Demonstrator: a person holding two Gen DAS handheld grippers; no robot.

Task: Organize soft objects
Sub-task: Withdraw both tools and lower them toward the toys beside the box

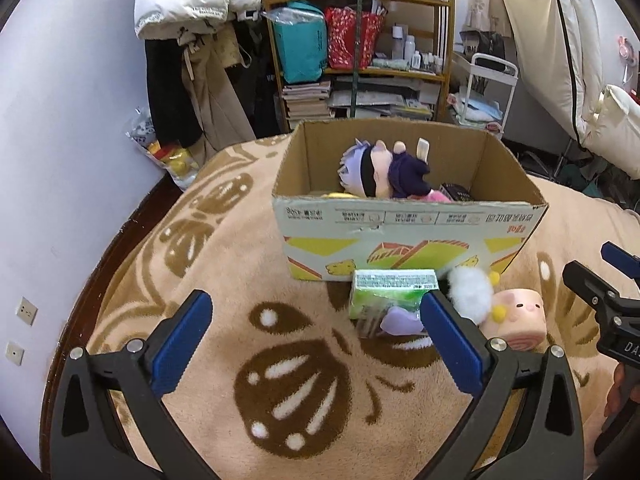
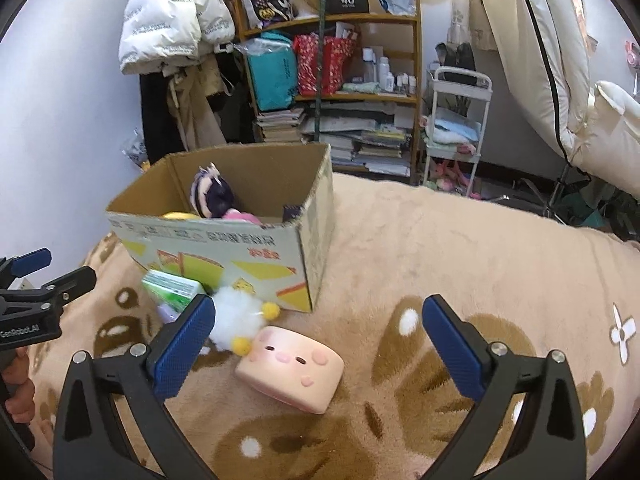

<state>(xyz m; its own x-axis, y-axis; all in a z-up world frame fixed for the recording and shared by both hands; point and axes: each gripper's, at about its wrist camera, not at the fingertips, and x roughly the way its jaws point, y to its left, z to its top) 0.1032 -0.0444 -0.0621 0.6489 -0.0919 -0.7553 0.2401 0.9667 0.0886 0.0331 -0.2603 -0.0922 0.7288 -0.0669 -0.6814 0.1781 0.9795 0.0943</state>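
An open cardboard box [image 1: 408,236] [image 2: 240,248] stands on a beige blanket and holds a purple-haired plush doll [image 1: 384,172] [image 2: 214,196]. In front of it lie a green tissue pack [image 1: 390,296] [image 2: 174,286], a white fluffy toy with yellow pompoms [image 1: 472,290] [image 2: 236,318], a small purple soft piece [image 1: 400,320] and a pink roll-shaped plush [image 1: 520,316] [image 2: 290,368]. My left gripper [image 1: 316,340] is open and empty, just short of the tissue pack. My right gripper [image 2: 318,344] is open and empty, with the pink plush between its fingers' line.
The blanket [image 1: 280,400] [image 2: 460,280] with brown bear prints covers the bed. A wooden shelf [image 1: 360,40] [image 2: 332,80] of bags and books, hanging coats [image 1: 192,60], a white cart [image 2: 456,120] and white bedding [image 2: 560,60] stand beyond. The right gripper shows at the left view's right edge [image 1: 608,300].
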